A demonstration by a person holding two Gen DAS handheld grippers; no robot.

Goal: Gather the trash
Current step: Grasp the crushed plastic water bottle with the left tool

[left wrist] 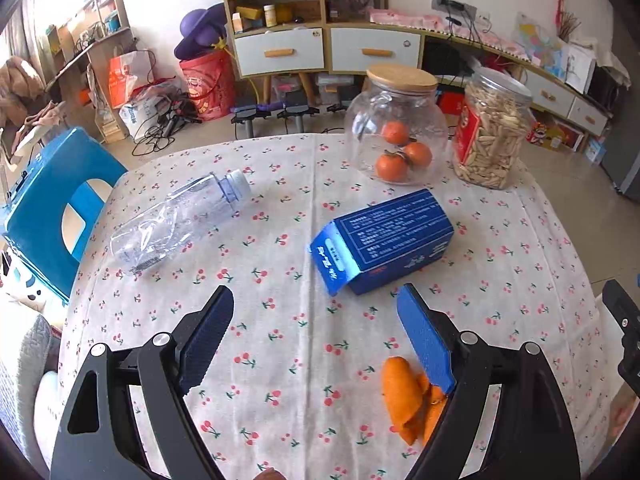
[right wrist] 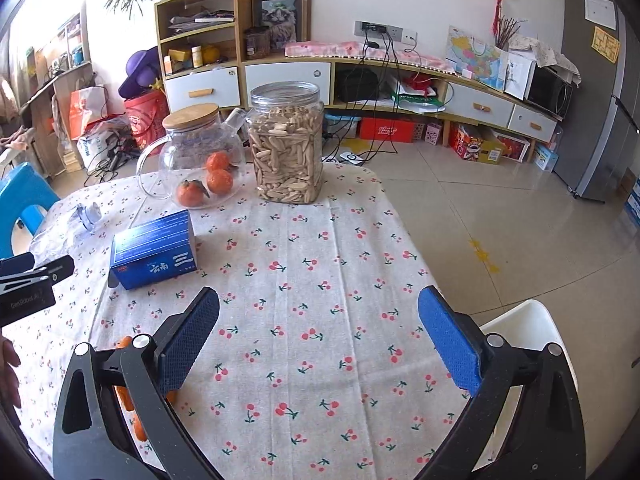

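Between the fingers: left gripper (left wrist: 316,312) has its jaws spread wide with nothing but cloth between them; right gripper (right wrist: 320,308) is likewise spread and empty.
Finger pads: flat blue rubbery slabs with a fine ridged face on black plastic arms, a surface that looks made to bite on slick or soft litter.
Beside the left gripper's right finger: orange peel (left wrist: 404,396), curled, matte and limp, partly hidden behind the pad; probably the nearest piece of trash.
Just ahead of the left gripper: blue box (left wrist: 380,240), glossy printed card lying on its side with an end flap open, so likely empty and light.
Ahead and to the left: plastic bottle (left wrist: 176,224), clear, thin-walled, dented, capped, lying on its side; it would probably roll or buckle under a squeeze.
Farther ahead: glass jar (left wrist: 396,128) with a wooden lid holding whole tangerines, and a clear tub of seeds (left wrist: 490,128); both upright and sealed, apparently kept goods, not trash.
Underneath: tablecloth (left wrist: 280,360), soft woven fabric printed with cherries, creased down the middle.
Off the right gripper's right side: white bin (right wrist: 528,328), beside the table edge, possibly where the trash goes.
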